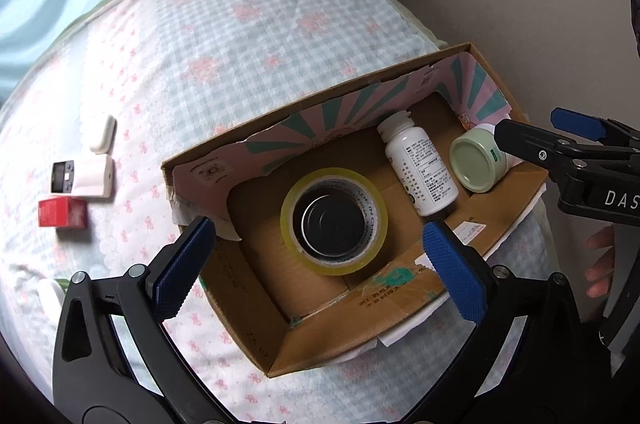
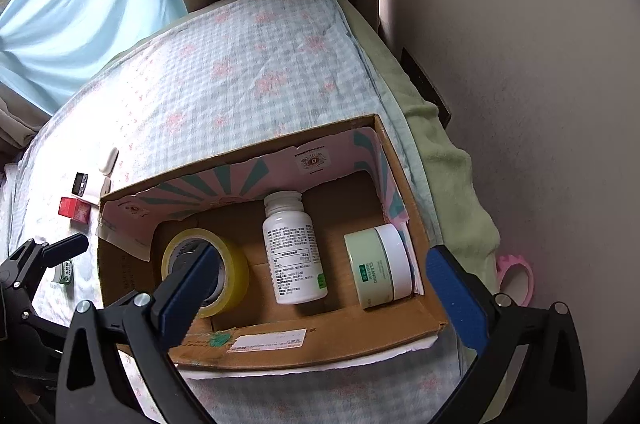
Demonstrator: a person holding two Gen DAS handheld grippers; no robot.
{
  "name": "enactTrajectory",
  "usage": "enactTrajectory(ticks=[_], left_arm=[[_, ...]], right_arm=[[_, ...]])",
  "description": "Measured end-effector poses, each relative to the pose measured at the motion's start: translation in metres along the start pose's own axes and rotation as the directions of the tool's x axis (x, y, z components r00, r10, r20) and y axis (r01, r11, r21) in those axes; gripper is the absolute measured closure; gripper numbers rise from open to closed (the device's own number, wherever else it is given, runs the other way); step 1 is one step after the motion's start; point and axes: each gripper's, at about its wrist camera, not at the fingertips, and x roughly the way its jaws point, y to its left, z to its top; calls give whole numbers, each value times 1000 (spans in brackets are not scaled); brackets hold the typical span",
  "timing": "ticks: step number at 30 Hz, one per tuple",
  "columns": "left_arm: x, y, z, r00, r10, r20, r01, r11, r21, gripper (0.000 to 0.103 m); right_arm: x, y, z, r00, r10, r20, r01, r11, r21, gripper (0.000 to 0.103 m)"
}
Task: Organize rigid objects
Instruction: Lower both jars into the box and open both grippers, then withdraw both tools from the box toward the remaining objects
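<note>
a checked bed (image 1: 240, 24) carries a cardboard box (image 1: 256, 336), red box (image 1: 63, 213) and white devices (image 1: 94, 176).

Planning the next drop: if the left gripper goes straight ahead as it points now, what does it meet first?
Most likely the yellow tape roll lying flat in the cardboard box, centred between the open left gripper fingers. Depth is unclear.

My right gripper (image 2: 320, 288) hangs above the cardboard box (image 2: 320, 348), jaws spread wide and holding nothing. Inside lie a yellow tape roll (image 2: 232, 264), a white bottle (image 2: 292, 248) on its side, and a green-lidded jar (image 2: 380, 264) tipped over. My left gripper (image 2: 52, 252) sits at the left edge.
</note>
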Motion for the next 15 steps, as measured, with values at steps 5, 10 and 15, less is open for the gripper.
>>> enactTrajectory(ticks=[5,10,15], left_arm=[[-18,4,-9,1000,-7,15,8,1000,-26,0],[-52,13,-18,999,-8,54,12,997,-71,0],[-99,27,-32,994,27,107,-16,994,-107,0]], right_arm=[[-15,0,3,1000,-1,16,1,1000,8,0],[-41,4,4,999,6,51,-7,1000,15,0],[-80,23,5,995,15,98,-12,1000,-23,0]])
